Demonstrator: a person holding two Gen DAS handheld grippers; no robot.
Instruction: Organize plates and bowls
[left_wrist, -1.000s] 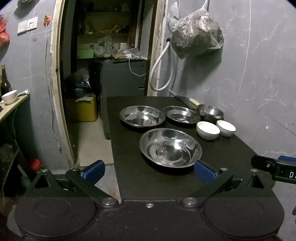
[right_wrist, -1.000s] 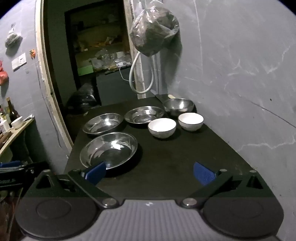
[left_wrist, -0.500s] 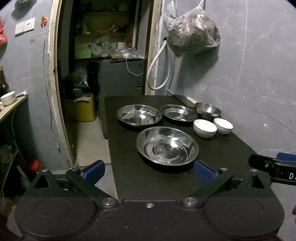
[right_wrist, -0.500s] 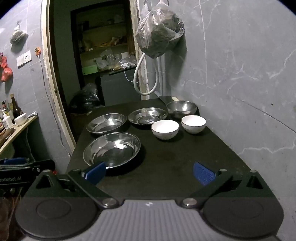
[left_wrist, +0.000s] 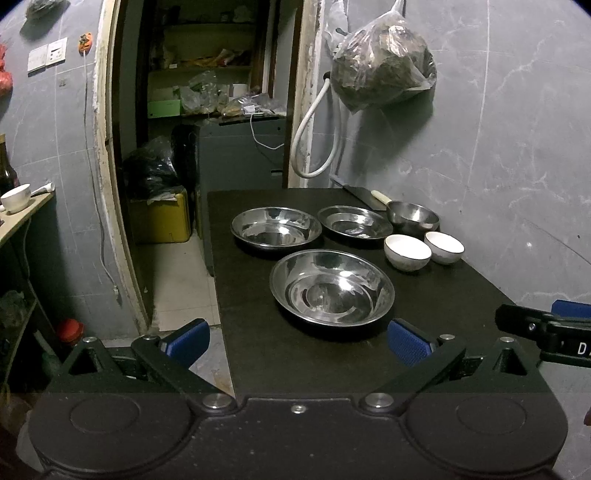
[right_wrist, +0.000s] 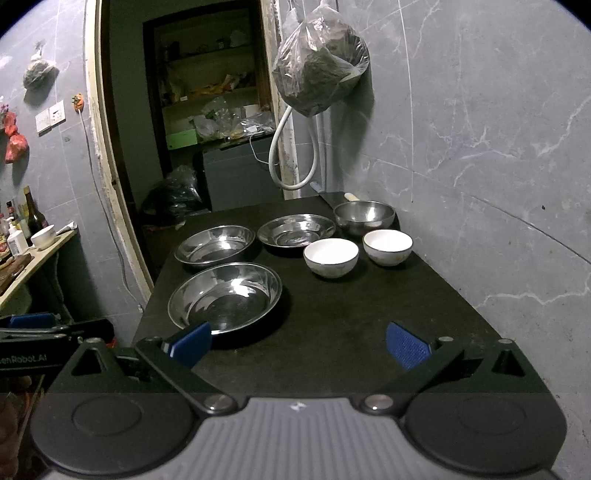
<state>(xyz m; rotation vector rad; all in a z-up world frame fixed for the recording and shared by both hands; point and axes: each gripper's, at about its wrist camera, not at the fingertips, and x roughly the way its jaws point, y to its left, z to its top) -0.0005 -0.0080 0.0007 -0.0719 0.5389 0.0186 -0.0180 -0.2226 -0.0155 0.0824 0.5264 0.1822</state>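
So both grippers hang at the near edge of the black table (left_wrist: 461, 295), and neither one is carrying anything. Left gripper (left_wrist: 297, 341) has its blue pads spread wide, nothing between them, with the nearest steel plate (left_wrist: 331, 287) sitting just ahead of its right pad. Right gripper (right_wrist: 299, 345), same story: pads wide apart, empty, its left pad right at the near rim of that same big plate (it looks like touching from this angle, but I cannot tell).

Across the table now. Behind the nearest steel plate sit two more steel plates side by side: the left steel plate (left_wrist: 276, 227) by the table's left edge, and the middle steel plate (left_wrist: 354, 222) beside it. Over by the wall, a steel bowl (left_wrist: 413, 217) at the back, with a knife (left_wrist: 364, 194) lying behind it, pale handle showing.

Two white bowls stand in front of the steel bowl, close together but apart: the near white bowl (right_wrist: 331, 256) and the far white bowl (right_wrist: 387, 246), both upright, both empty.

Up above, a plastic bag (right_wrist: 320, 62) full of something dark hangs on the grey wall, and a white hose (left_wrist: 314, 136) loops down by the doorway.
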